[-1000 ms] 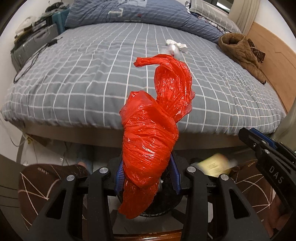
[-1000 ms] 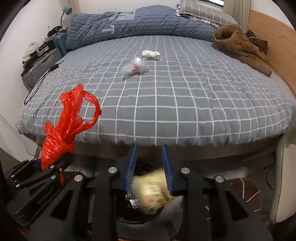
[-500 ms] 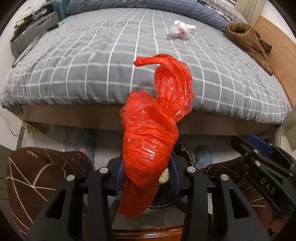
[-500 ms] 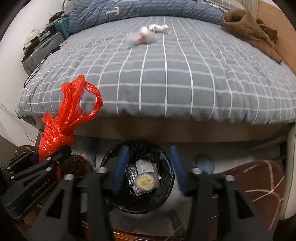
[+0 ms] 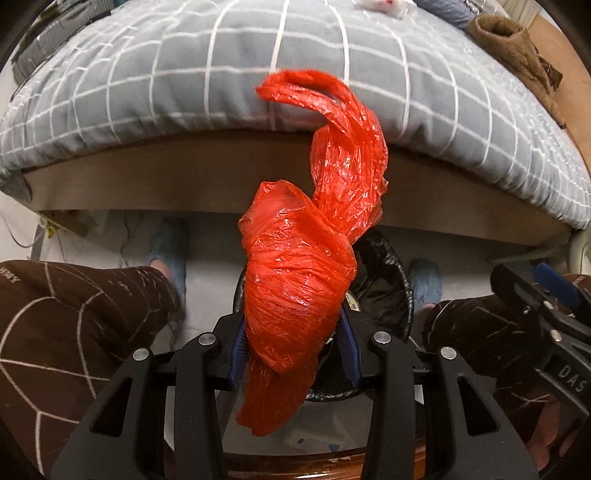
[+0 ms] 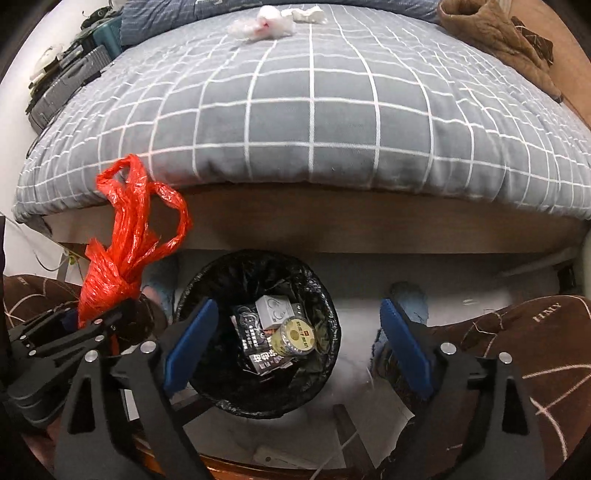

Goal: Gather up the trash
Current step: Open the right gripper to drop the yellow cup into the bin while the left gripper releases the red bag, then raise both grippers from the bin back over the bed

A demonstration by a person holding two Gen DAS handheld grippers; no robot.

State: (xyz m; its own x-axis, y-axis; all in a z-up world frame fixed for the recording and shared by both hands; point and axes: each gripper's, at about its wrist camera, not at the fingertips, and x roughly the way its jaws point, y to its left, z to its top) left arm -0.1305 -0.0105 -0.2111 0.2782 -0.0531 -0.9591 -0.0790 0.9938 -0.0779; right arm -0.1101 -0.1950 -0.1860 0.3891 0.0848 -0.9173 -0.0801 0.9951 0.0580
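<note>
The left gripper (image 5: 291,354) pinches a crumpled red plastic bag (image 5: 306,266) above the bin (image 6: 207,280); the right gripper (image 6: 295,343) hangs over the bin with fingers spread wide and nothing between them. Judgement: centre the bag over the opening before releasing, or its loose handles may catch the rim. The bin, black-lined, holds small boxes and a round tin (image 6: 293,336); more trash (image 6: 264,24) lies on the bed (image 6: 314,110) at 12 o'clock.
</note>
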